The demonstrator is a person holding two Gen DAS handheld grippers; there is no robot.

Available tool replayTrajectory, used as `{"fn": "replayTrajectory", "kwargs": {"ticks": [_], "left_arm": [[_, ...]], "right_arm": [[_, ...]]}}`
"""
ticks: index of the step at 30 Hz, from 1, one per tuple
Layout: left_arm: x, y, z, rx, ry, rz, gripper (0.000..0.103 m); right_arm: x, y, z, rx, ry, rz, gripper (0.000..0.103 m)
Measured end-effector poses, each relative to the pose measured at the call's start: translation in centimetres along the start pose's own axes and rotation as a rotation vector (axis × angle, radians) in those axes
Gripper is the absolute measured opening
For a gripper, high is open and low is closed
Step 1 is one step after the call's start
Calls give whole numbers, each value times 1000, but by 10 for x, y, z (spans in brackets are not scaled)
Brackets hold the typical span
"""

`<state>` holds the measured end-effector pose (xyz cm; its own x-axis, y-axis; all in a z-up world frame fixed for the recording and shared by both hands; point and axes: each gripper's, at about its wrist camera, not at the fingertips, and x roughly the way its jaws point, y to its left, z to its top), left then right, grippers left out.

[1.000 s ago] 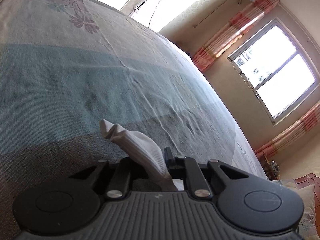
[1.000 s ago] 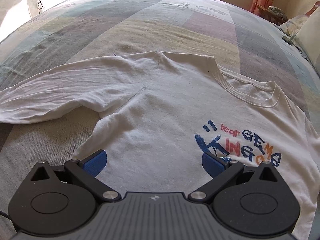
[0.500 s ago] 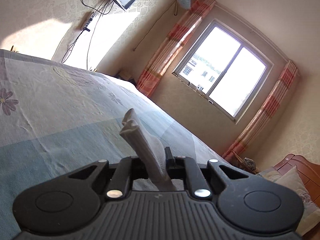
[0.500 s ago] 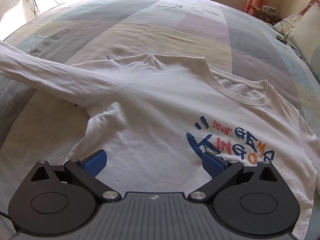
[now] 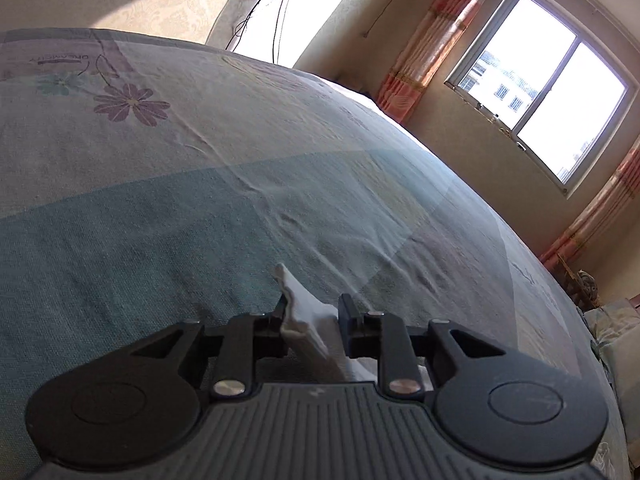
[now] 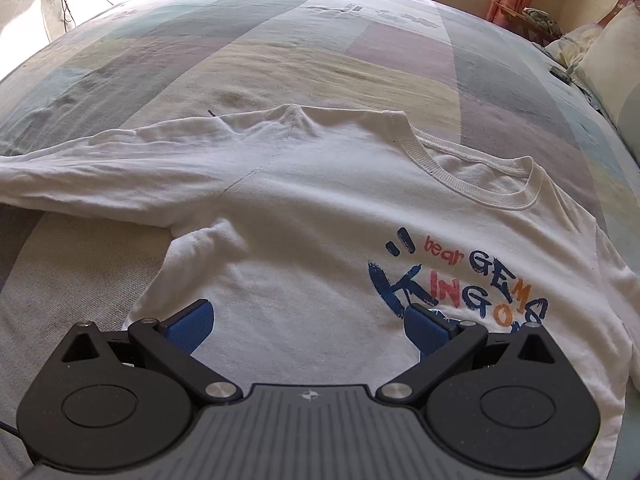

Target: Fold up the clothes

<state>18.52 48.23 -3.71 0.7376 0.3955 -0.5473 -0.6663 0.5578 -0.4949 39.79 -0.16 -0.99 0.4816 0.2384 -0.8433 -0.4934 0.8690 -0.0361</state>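
Observation:
A white long-sleeved shirt with a blue and orange print lies face up on the bed. Its sleeve stretches out to the left edge of the right wrist view. My right gripper hovers open just above the shirt's lower body, blue pads wide apart with nothing between them. In the left wrist view the sleeve's white cuff stands between the fingers of my left gripper. Those jaws are opening. The cuff leans on the left finger, with a gap to the right one.
The patchwork sheet spreads far ahead of the left gripper. A window with pink striped curtains lies beyond the bed's far edge. Pillows sit at the right end of the bed. Cables hang on the wall at the back left.
The left gripper tipped up toward the window, then back down over the bed, and its jaws parted around the cuff. The sleeve rose off the sheet and now lies stretched out flat. The right gripper stayed put.

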Motion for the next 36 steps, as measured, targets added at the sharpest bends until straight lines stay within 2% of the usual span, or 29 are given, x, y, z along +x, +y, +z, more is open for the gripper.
{"fn": "replayTrajectory", "kwargs": {"ticks": [1,3,4,6,10,12,13,17,20,24,27,31,33,36], "left_arm": [[-5,9,1,-26,-12,29,24],[-16,19,6,-59,-31,62,33],[-21,21,8,-55,-34,66,36],[-29,13,8,3,-18,66,50],[-34,-30,-5,228,46,79,61],[-35,-56,-20,352,70,90,71],[-36,-67,-27,409,77,87,71],[-43,-110,-60,637,81,63,76],[-48,-125,-75,724,71,39,80],[-46,-127,-82,715,104,12,81],[-41,-128,-82,706,124,4,81],[-41,-129,-79,715,125,-5,81],[-42,-125,-78,710,123,5,85],[-42,-117,-78,695,128,24,87]], "right_arm": [[0,1,1,-3,-1,4,103],[0,5,4,-19,-7,13,103],[-1,6,7,-23,-10,22,103],[-2,7,14,-28,-17,53,103],[1,13,44,-35,-53,97,103],[7,21,65,-35,-70,153,103],[12,27,75,-39,-72,184,103],[42,60,106,-84,-33,268,103],[76,83,117,-110,42,296,103],[103,106,117,-178,23,233,103],[114,110,135,-173,-5,222,103],[112,109,150,-155,5,213,103],[109,108,157,-148,12,209,103],[87,106,148,-93,27,280,103]]}}
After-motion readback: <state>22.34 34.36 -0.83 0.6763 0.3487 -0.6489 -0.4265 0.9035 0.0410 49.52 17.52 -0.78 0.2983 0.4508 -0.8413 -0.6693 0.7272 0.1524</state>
